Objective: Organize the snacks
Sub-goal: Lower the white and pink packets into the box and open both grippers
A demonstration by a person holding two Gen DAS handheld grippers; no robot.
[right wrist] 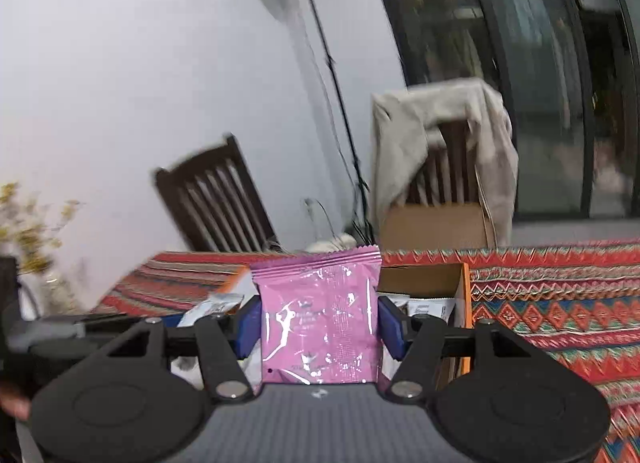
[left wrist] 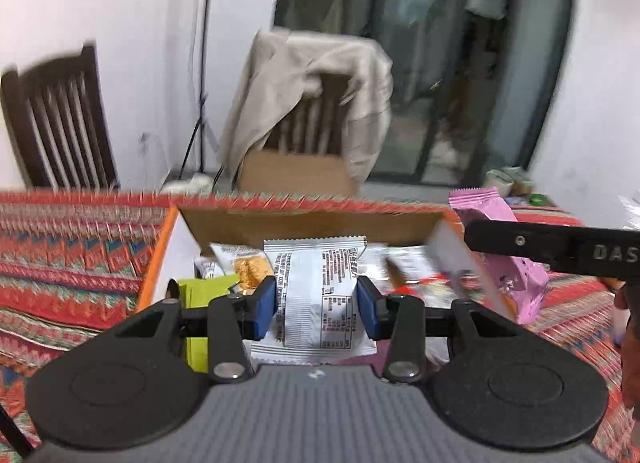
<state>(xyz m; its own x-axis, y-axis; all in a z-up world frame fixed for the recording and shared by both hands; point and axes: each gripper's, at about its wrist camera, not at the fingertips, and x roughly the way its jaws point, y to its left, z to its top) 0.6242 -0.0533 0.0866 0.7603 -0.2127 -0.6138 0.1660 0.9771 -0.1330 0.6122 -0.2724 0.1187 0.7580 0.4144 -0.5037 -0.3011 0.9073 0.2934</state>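
My left gripper point(left wrist: 317, 305) is shut on a silver snack packet point(left wrist: 316, 295) with black print, held above an open cardboard box point(left wrist: 304, 223) with orange edges. Several snack packets point(left wrist: 244, 263) lie inside the box. My right gripper point(right wrist: 319, 323) is shut on a pink snack packet point(right wrist: 320, 315), held upright over the same box point(right wrist: 424, 283). In the left wrist view the pink packet point(left wrist: 500, 231) and the right gripper's black finger point(left wrist: 552, 243) show at the right, beside the box.
The box stands on a table with a red patterned cloth point(left wrist: 72, 247). Two dark wooden chairs point(left wrist: 60, 119) stand behind it, one draped with a beige cloth point(left wrist: 312, 75) and holding a cardboard box point(left wrist: 296, 173). A yellow-green packet point(left wrist: 200, 291) sits in the box's left part.
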